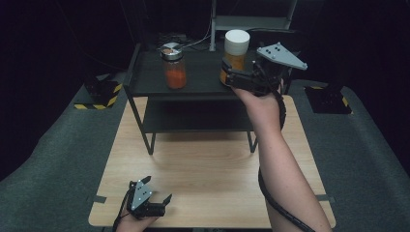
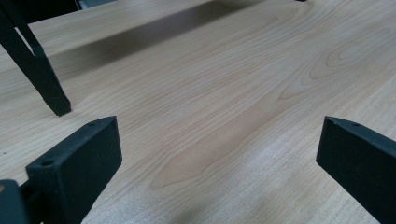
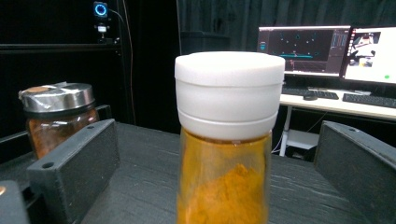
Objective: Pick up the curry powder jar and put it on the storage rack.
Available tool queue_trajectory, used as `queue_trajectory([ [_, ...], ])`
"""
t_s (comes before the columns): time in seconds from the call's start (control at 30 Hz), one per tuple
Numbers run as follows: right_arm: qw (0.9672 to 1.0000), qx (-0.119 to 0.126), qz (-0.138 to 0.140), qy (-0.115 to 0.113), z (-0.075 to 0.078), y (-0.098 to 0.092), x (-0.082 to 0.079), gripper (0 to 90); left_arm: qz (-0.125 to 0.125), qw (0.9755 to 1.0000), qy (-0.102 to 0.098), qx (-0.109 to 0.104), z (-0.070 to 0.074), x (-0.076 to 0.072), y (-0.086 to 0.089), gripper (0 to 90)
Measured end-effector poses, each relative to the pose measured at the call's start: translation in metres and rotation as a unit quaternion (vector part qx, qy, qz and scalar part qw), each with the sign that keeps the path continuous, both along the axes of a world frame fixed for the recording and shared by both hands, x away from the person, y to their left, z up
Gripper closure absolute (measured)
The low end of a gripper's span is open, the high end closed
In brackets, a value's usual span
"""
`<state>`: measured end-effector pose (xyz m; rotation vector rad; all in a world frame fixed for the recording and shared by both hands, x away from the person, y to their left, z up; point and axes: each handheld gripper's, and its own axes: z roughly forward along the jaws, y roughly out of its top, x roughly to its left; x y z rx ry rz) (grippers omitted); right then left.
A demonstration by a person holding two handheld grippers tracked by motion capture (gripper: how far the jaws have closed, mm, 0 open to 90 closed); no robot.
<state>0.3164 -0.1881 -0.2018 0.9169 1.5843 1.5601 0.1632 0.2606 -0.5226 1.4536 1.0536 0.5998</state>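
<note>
Standing white-capped jar, orange powder inside

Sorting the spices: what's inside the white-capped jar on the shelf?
The white-capped jar holds orange-yellow powder, seen through its clear glass. The cap hides the top of the inside.

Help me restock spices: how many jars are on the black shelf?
2: the white-capped jar between the open right gripper jaws, and the metal-lidded jar at the shelf's left.
</note>
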Motion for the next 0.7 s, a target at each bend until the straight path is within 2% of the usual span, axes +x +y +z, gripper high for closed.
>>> queue_trajectory([
  [0.23, 0.9998, -0.008, 0.012, -0.015, -0.007, -0.004, -0.015, 0.0, 0.002, 1.0000, 0.001, -0.003, 0.000, 0.000, -0.001, 0.4],
  [0.43, 0.9994, -0.014, 0.021, -0.024, -0.014, -0.006, -0.026, 0.0, -0.003, 1.0000, 0.002, 0.006, 0.001, 0.001, -0.002, 0.4],
  [0.47, 0.9993, -0.014, 0.023, -0.026, -0.017, -0.006, -0.028, 0.0, -0.004, 0.9999, 0.003, 0.013, 0.002, 0.002, -0.001, 0.4],
  [0.7, 0.9990, -0.017, 0.032, -0.028, -0.028, -0.010, -0.040, 0.0, -0.004, 0.9998, 0.004, 0.018, 0.003, 0.002, -0.001, 0.5],
])
